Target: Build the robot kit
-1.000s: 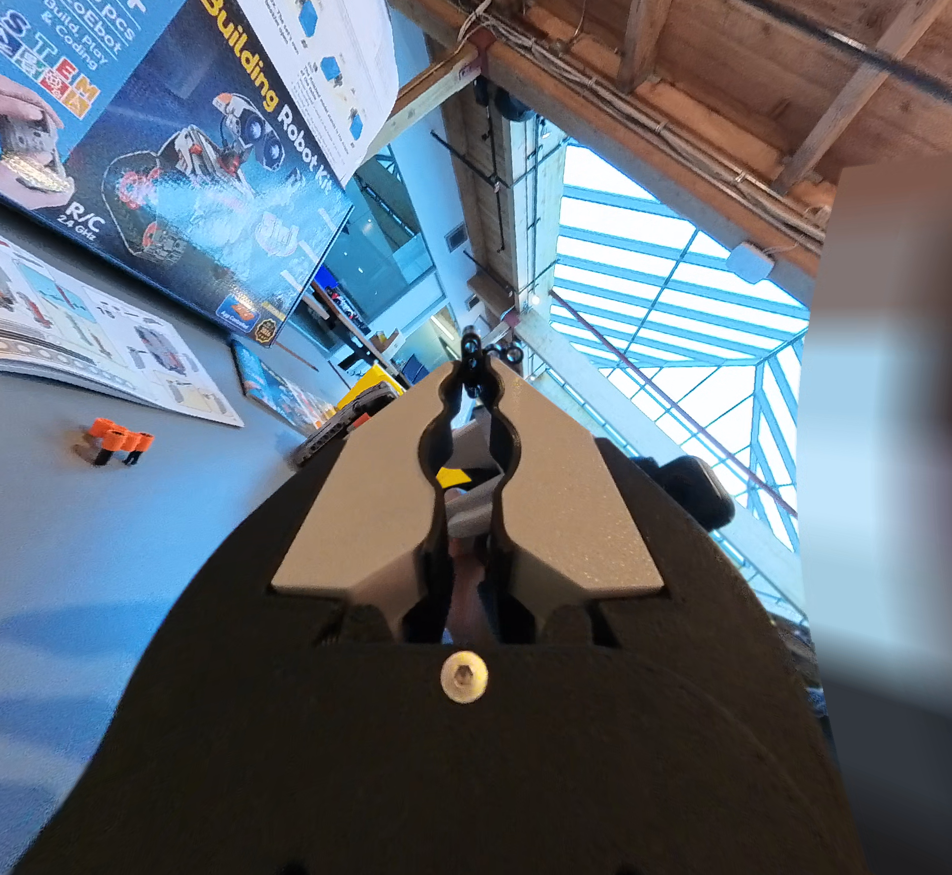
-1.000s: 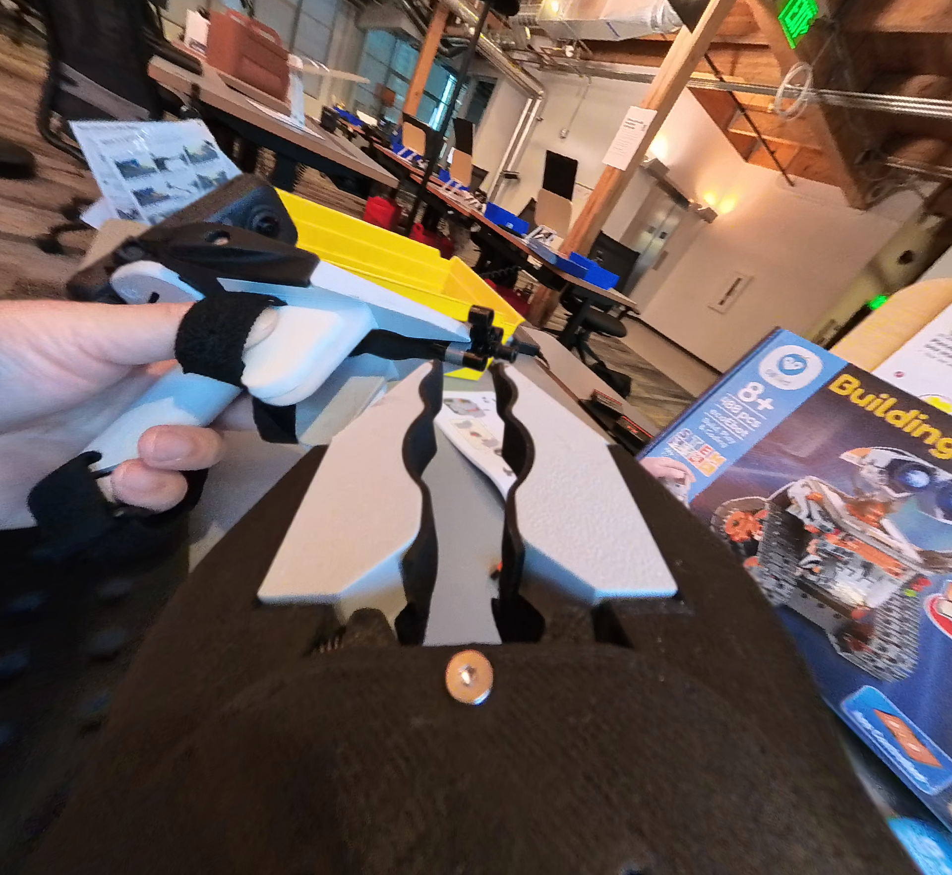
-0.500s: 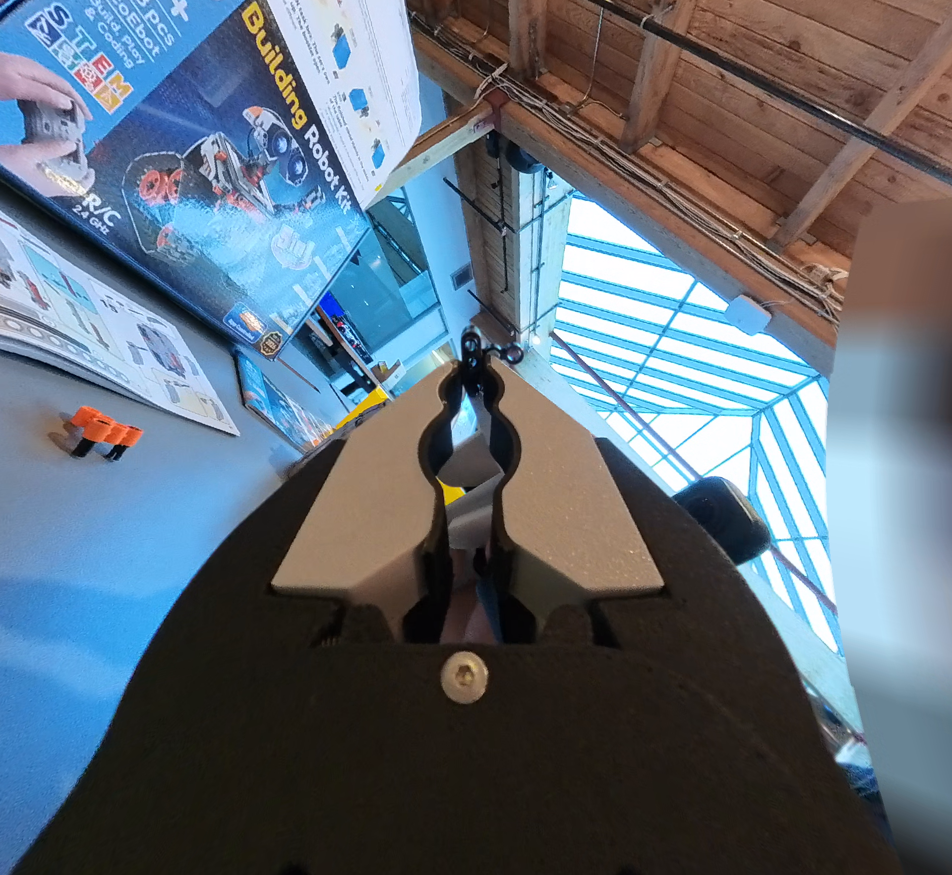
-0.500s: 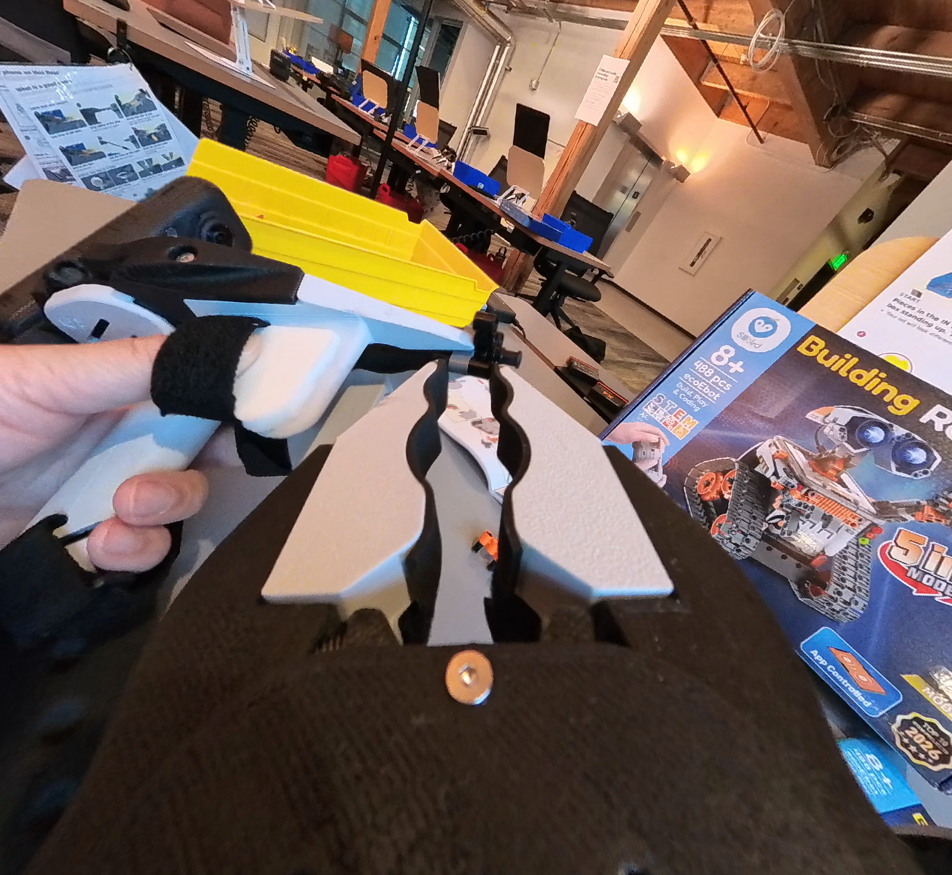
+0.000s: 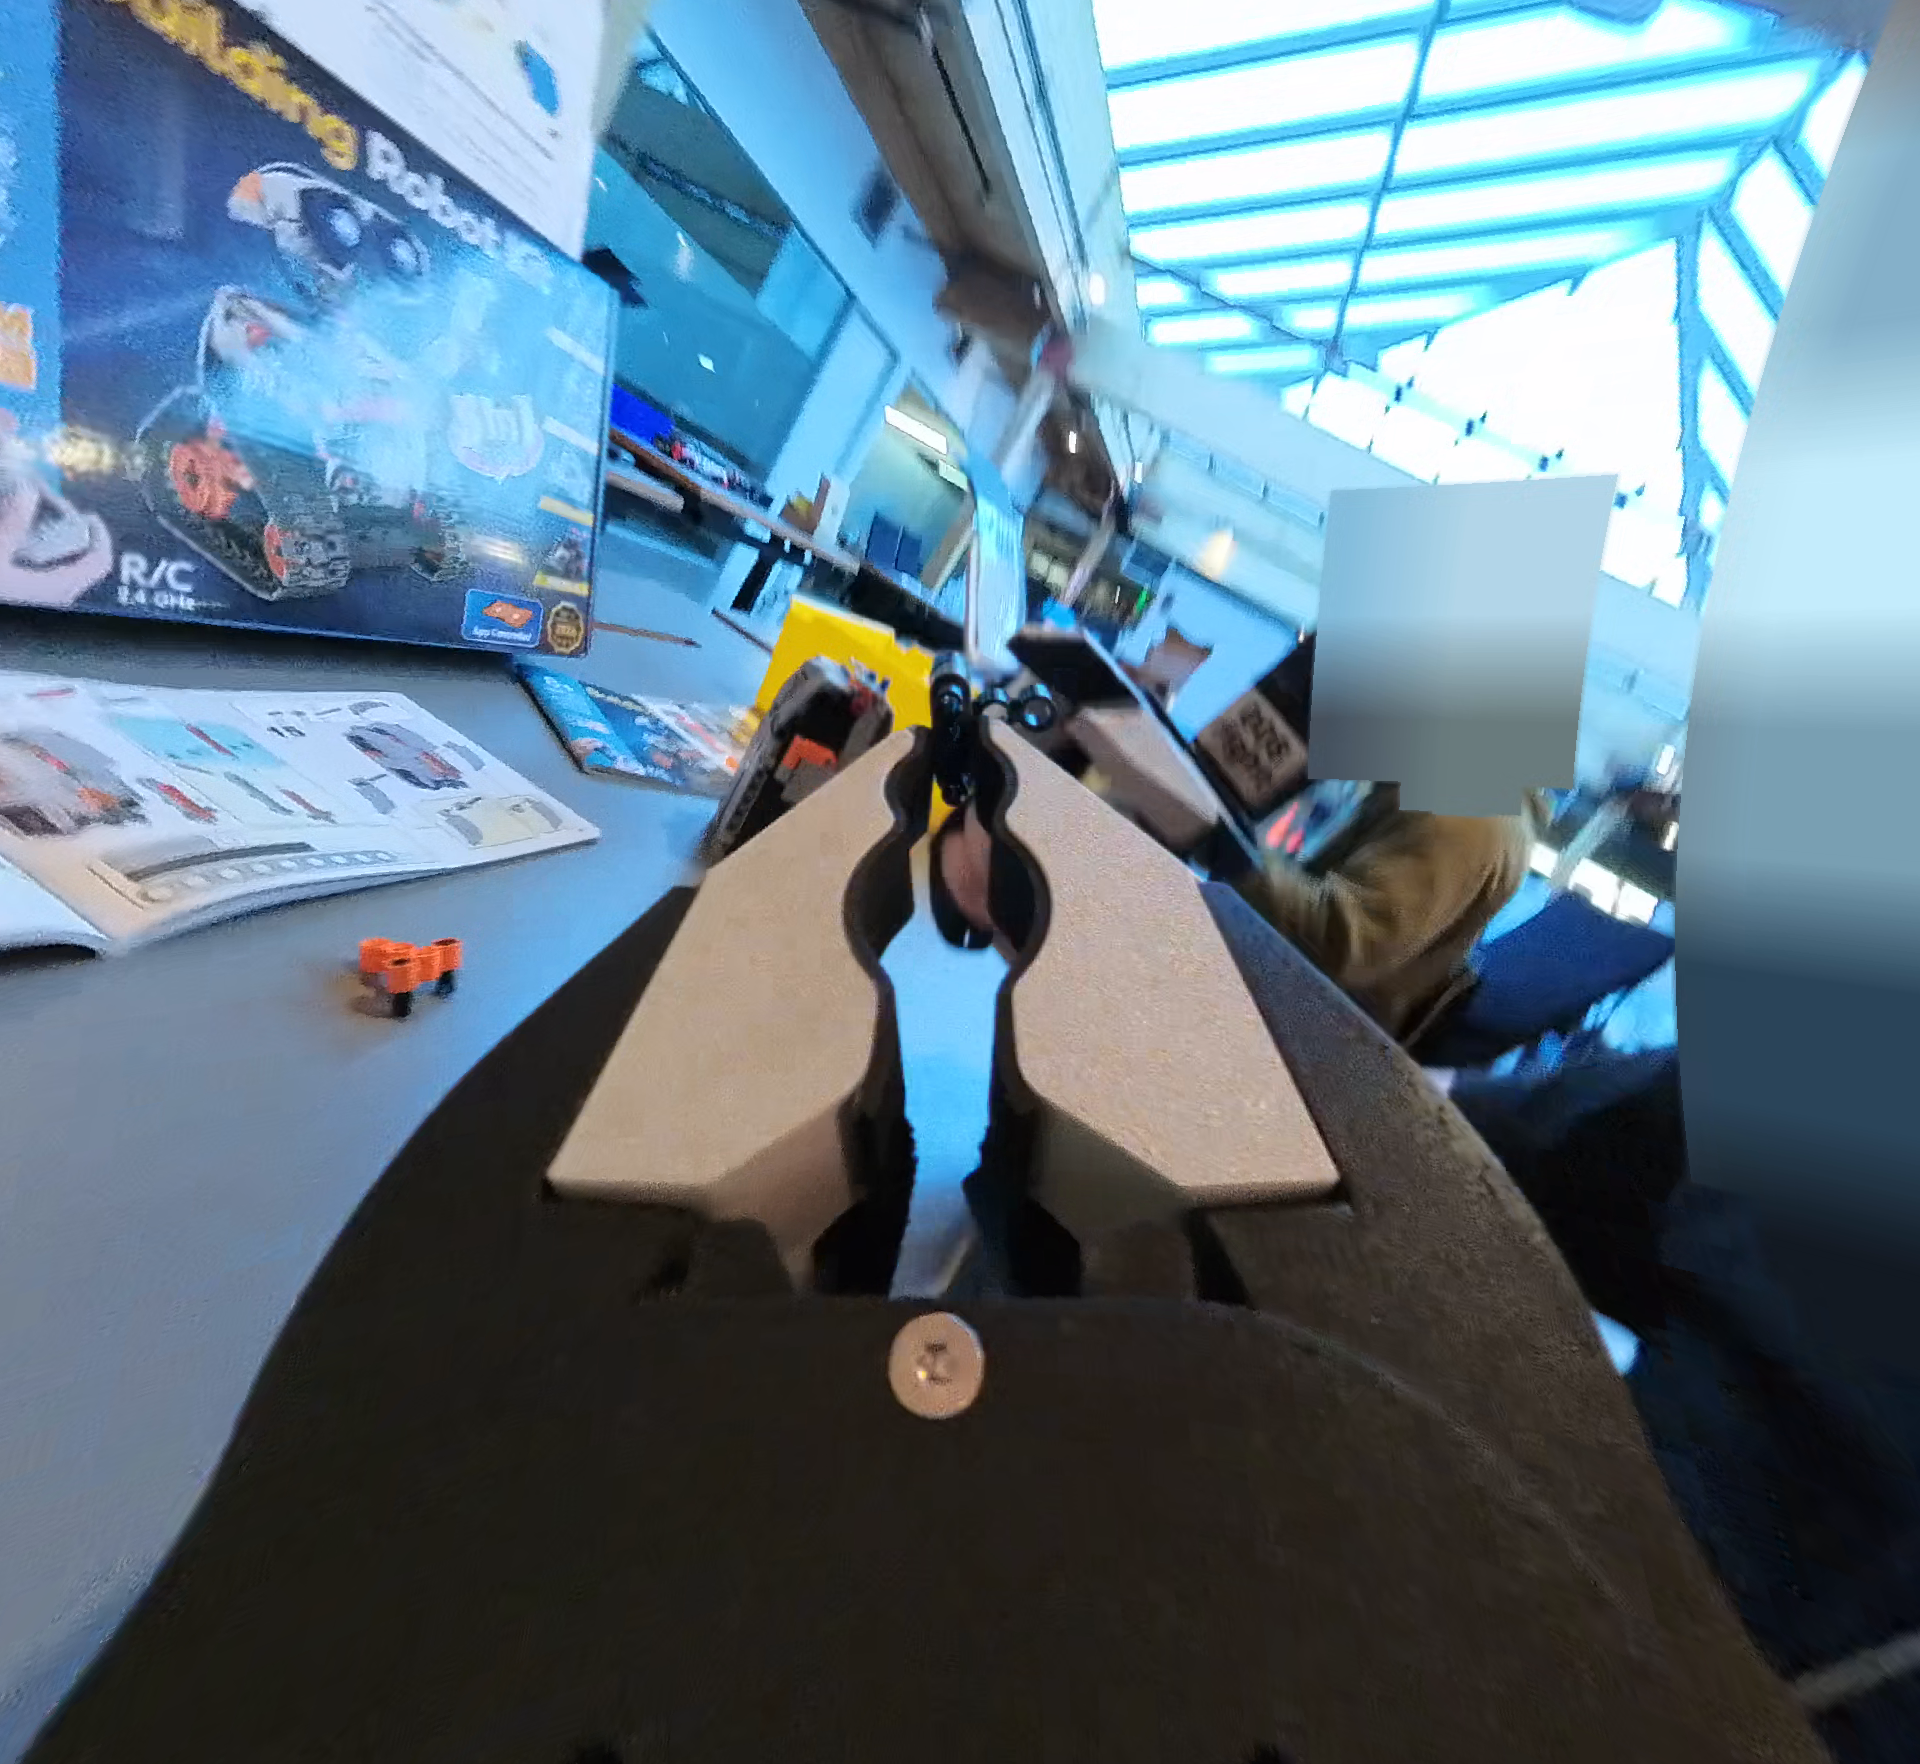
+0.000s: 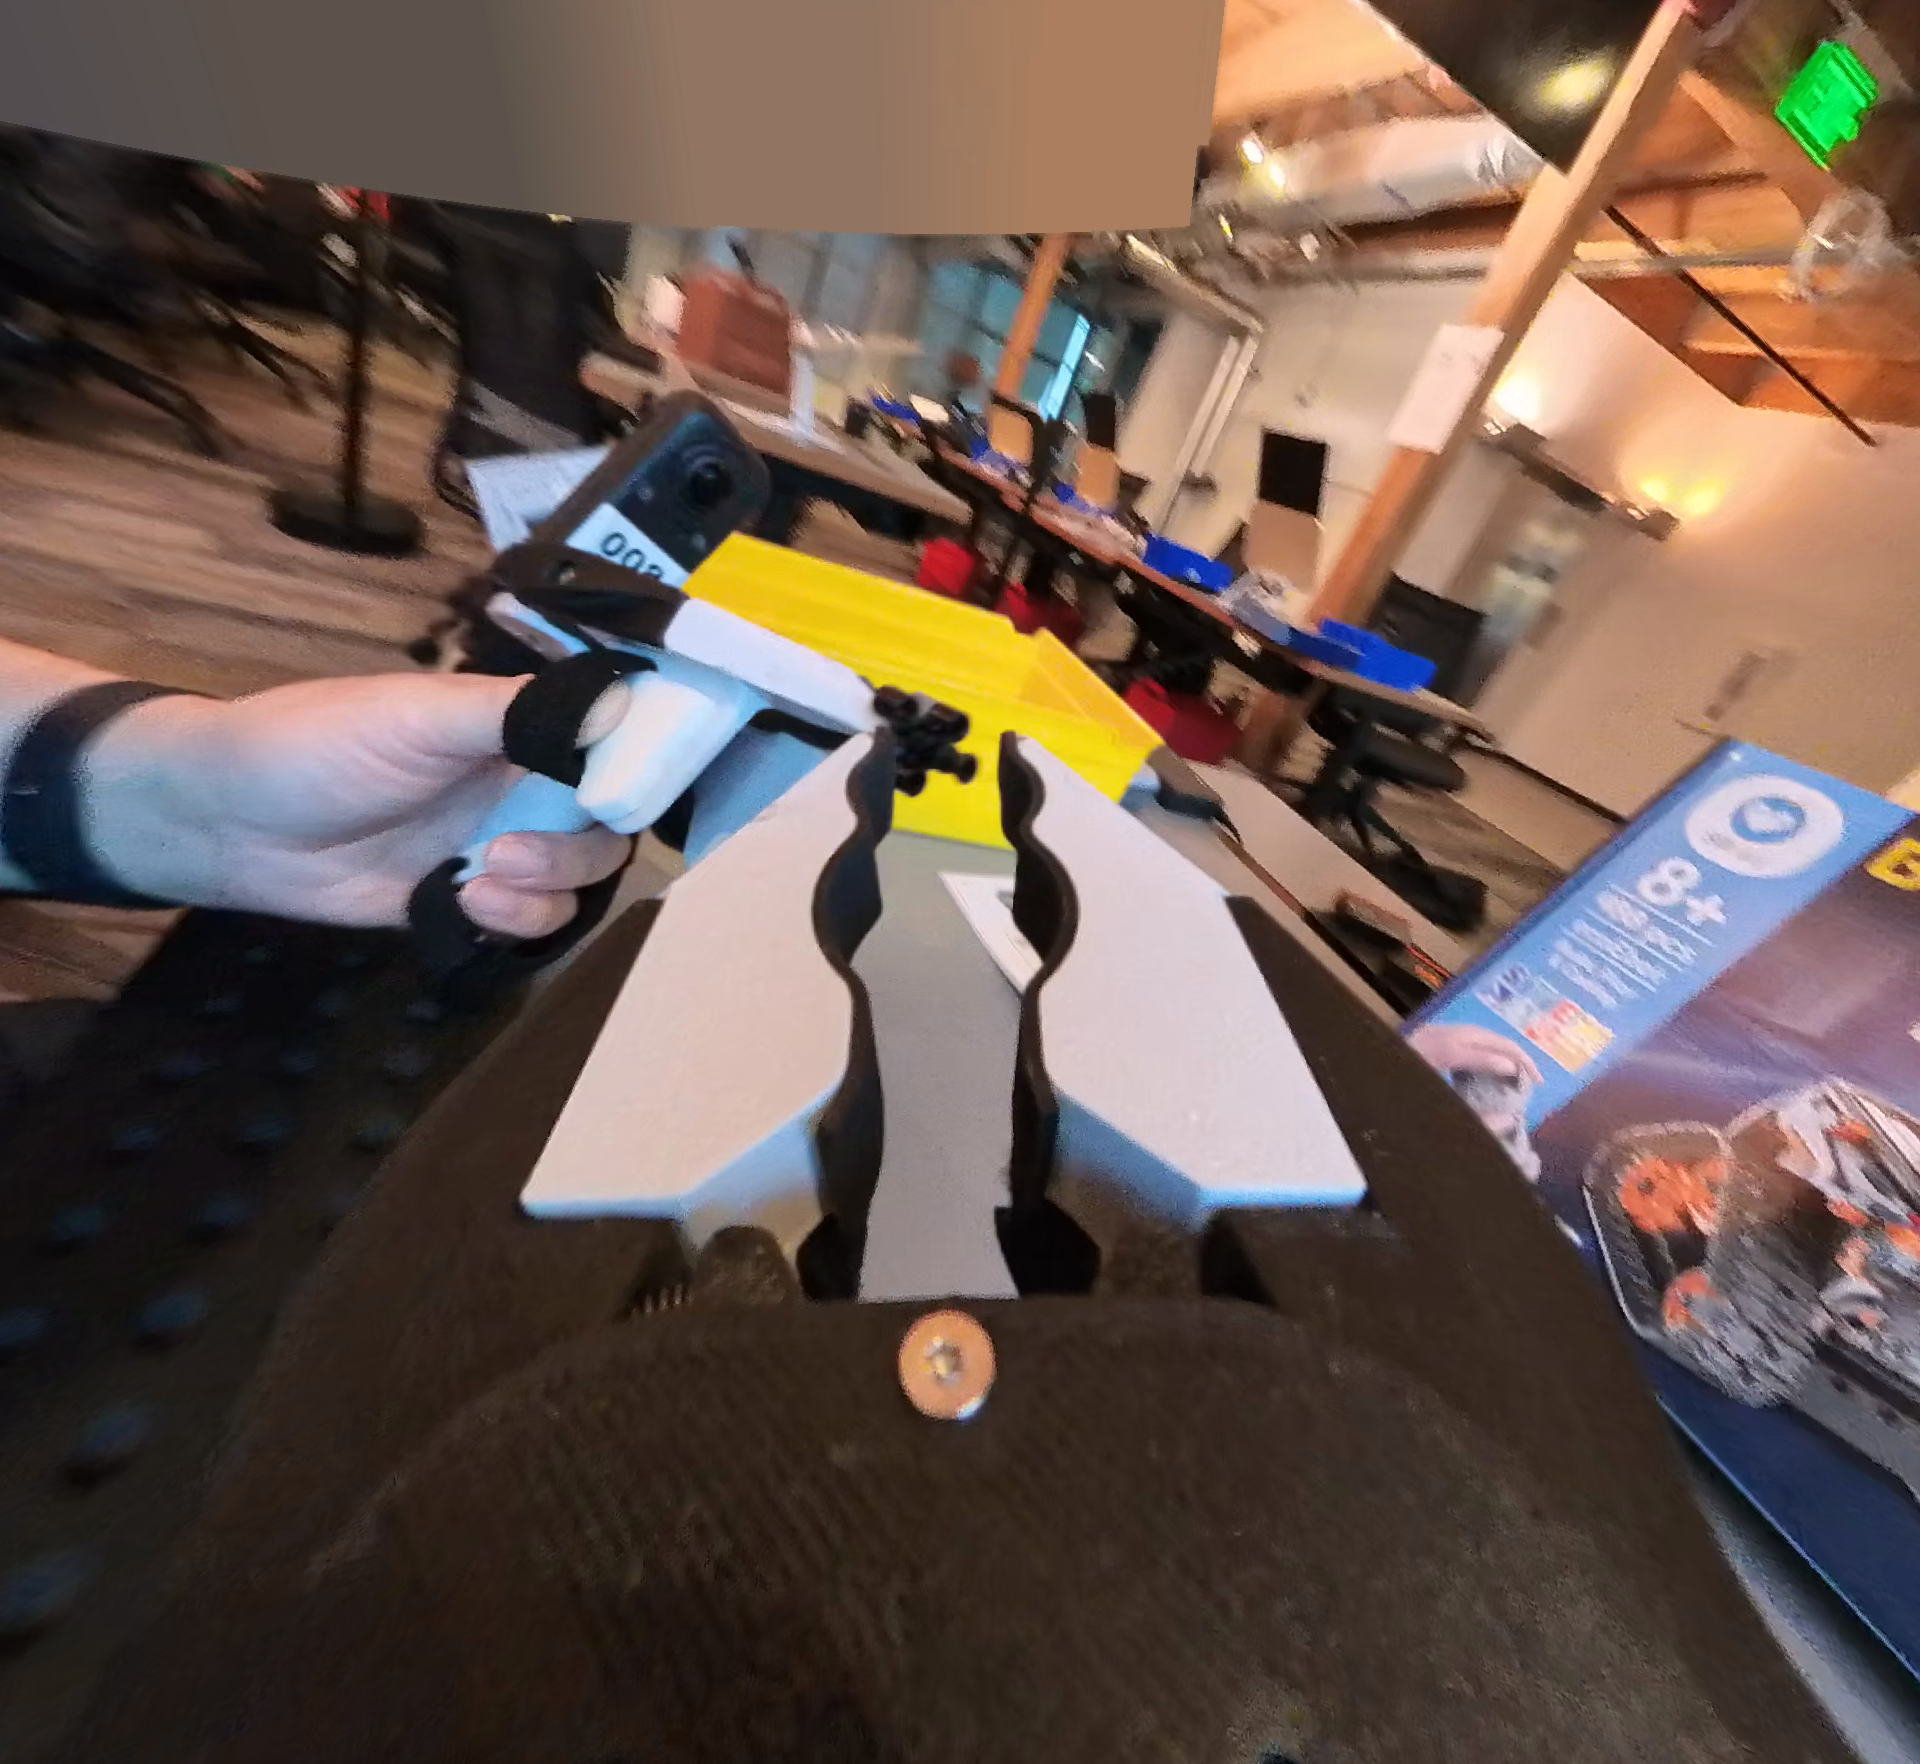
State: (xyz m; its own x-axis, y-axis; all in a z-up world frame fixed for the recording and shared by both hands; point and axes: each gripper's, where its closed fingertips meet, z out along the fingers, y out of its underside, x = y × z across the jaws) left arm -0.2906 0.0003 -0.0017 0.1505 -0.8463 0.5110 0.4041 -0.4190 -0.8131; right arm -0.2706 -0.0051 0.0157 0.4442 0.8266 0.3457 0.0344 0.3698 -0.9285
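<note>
My left gripper (image 5: 958, 740) is shut on a small black pinned part (image 5: 1023, 706) at its fingertips, held above the grey table (image 5: 208, 1195). In the right wrist view this gripper (image 6: 748, 665) comes in from the left in a person's hand (image 6: 312, 789), with the black part (image 6: 925, 738) at its tip. My right gripper (image 6: 948, 750) is open. The black part sits between its fingertips, close to the left one (image 6: 878, 779). I cannot tell whether they touch. A small orange part (image 5: 405, 961) lies on the table to the left.
A blue robot-kit box (image 5: 312, 364) stands at the back left, also seen at right (image 6: 1714, 1091). An open instruction booklet (image 5: 260, 779) lies before it. A partly built dark model (image 5: 810, 758) and a yellow bin (image 6: 914, 654) are ahead. A seated person (image 5: 1382, 893) is at right. Less than 4 cm separates the two grippers' tips.
The left view has swung down from the ceiling towards the table and room. The right view has shifted, showing more of the hand. The left gripper still holds the black part.
</note>
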